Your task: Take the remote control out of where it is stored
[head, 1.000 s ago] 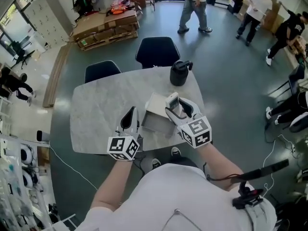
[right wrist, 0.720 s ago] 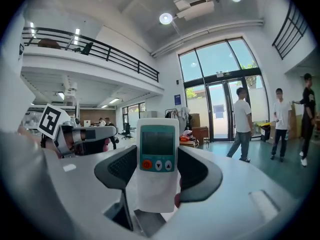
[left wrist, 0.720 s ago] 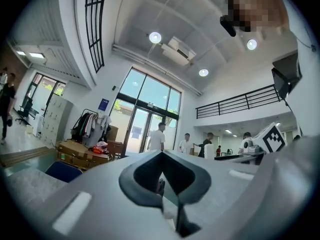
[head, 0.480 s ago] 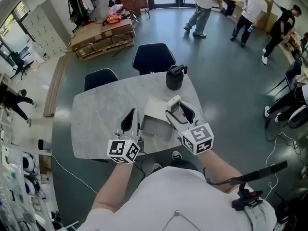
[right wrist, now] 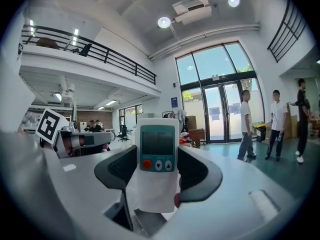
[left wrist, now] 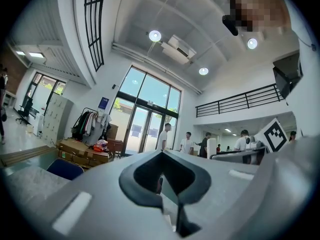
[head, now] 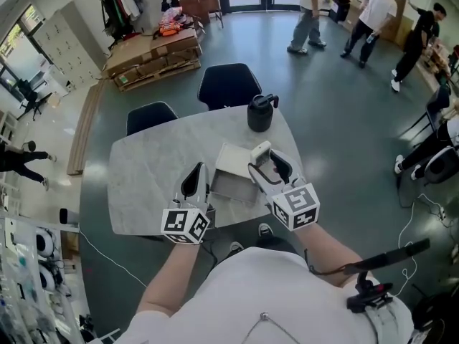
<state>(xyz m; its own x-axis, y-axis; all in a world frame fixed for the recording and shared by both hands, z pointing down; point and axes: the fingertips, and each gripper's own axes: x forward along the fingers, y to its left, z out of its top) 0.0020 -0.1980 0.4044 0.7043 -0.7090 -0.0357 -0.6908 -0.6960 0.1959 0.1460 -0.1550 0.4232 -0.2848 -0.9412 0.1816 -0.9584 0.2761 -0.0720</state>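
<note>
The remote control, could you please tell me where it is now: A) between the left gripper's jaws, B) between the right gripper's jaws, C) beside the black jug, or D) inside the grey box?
B: the right gripper view shows the remote control standing upright, clamped between the jaws of the right gripper.

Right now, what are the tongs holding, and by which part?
The right tongs grip the remote control by its lower sides; the left tongs are shut, empty.
</note>
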